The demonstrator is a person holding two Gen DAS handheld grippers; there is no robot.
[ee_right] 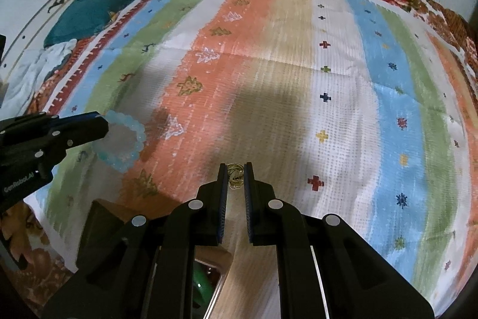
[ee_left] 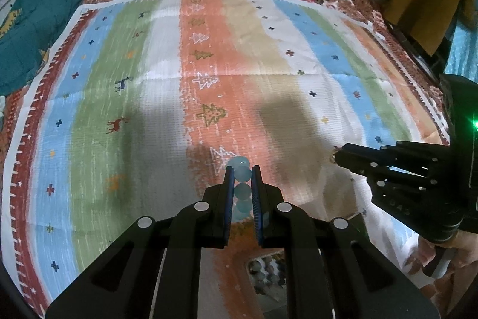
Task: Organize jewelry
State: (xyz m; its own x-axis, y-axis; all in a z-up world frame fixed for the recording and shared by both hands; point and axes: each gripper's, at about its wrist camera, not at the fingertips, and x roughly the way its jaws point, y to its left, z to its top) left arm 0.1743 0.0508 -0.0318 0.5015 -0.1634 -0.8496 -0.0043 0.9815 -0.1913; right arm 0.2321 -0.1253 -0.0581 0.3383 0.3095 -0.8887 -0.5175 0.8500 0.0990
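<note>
left tool (ee_left: 242, 180) clamped on bead bracelet (ee_right: 127, 139): light, slick, floppy loop, grip across beads. right tool (ee_right: 235, 177) clamped on gold ring cluster (ee_right: 235, 176): tiny, stiff, slips easily.

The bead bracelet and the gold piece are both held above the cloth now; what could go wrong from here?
1. The left gripper pinches the light blue bead bracelet by a few round beads only; they could slip out.
2. The right gripper holds the small gold jewelry piece just at its fingertips, so it may drop onto the patterned cloth, where it would be hard to spot.
</note>
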